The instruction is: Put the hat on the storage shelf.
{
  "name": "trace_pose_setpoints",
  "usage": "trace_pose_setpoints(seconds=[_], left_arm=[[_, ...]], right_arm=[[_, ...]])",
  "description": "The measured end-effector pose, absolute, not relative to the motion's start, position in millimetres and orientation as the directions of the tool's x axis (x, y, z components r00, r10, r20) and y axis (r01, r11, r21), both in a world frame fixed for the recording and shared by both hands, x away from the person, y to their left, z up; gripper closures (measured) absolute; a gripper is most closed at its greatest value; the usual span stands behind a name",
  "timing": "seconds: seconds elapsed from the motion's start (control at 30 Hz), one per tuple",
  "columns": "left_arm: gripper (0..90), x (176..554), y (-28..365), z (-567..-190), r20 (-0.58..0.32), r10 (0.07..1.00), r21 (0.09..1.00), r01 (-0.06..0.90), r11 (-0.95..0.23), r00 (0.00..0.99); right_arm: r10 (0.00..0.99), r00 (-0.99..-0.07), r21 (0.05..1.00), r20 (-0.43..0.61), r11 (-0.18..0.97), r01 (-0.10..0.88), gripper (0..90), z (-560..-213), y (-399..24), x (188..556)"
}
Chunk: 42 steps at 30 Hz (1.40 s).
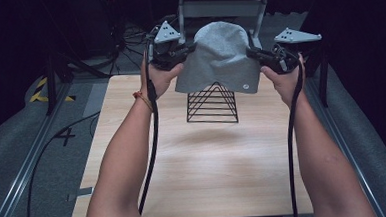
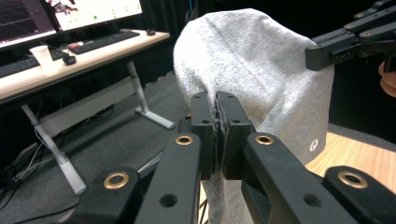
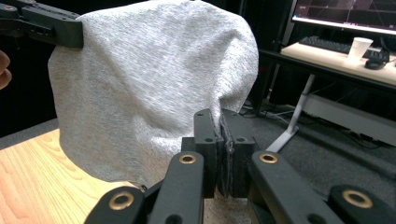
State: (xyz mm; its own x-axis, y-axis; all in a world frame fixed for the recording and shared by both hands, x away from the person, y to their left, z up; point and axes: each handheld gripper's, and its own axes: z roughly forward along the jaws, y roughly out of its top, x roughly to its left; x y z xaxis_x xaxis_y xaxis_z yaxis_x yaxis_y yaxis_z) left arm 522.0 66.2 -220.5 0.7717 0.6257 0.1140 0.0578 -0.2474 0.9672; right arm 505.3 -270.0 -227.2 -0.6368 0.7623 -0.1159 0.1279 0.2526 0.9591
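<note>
A grey knit beanie point(image 1: 220, 57) hangs in the air above a black wire rack point(image 1: 212, 103) at the back of the wooden table. My left gripper point(image 1: 192, 48) is shut on the beanie's left edge, and my right gripper point(image 1: 252, 53) is shut on its right edge. In the left gripper view the closed jaws pinch the grey fabric point(image 2: 252, 70) at my left gripper point(image 2: 217, 100). The right gripper view has my right gripper point(image 3: 221, 116) clamped on the beanie point(image 3: 149, 74). The beanie's lower rim sits just over the rack's peak.
The wooden table point(image 1: 204, 168) lies between grey carpet strips and metal rails. Beyond it stands a desk point(image 2: 70, 60) with monitors, keyboards and a paper cup point(image 3: 359, 48). A white desk frame point(image 1: 221, 9) stands behind the rack. Cables trail from both grippers.
</note>
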Motion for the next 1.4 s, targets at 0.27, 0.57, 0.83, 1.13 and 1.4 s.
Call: trace_pose_setpoints(seconds=[0.27, 0.57, 0.83, 1.13, 1.4], left_arm=[[86.7, 511.1, 68.0, -218.2, 0.122, 0.597, 0.971, 0.029, -0.237, 0.793], [86.7, 502.1, 74.7, -235.4, 0.105, 0.582, 0.976, 0.03, -0.217, 0.807], [86.7, 504.3, 76.7, -256.0, 0.104, 0.586, 0.965, 0.06, -0.254, 0.804], [86.6, 515.1, 71.6, -280.2, 0.093, 0.588, 0.954, 0.097, -0.284, 0.804], [86.6, 521.7, 70.3, -298.6, 0.078, 0.59, 0.945, 0.129, -0.301, 0.803]], right_arm=[[0.751, -0.648, 0.963, -0.122, 0.249, 0.107, 86.3, -226.3, -276.0, 497.3], [0.729, -0.674, 0.964, -0.121, 0.247, 0.093, 86.3, -237.2, -280.0, 488.0], [0.715, -0.683, 0.954, -0.146, 0.285, 0.095, 86.3, -246.5, -275.7, 485.6], [0.716, -0.685, 0.943, -0.131, 0.303, 0.137, 86.2, -270.2, -275.6, 495.6], [0.717, -0.687, 0.935, -0.117, 0.313, 0.167, 86.2, -287.7, -275.1, 501.9]])
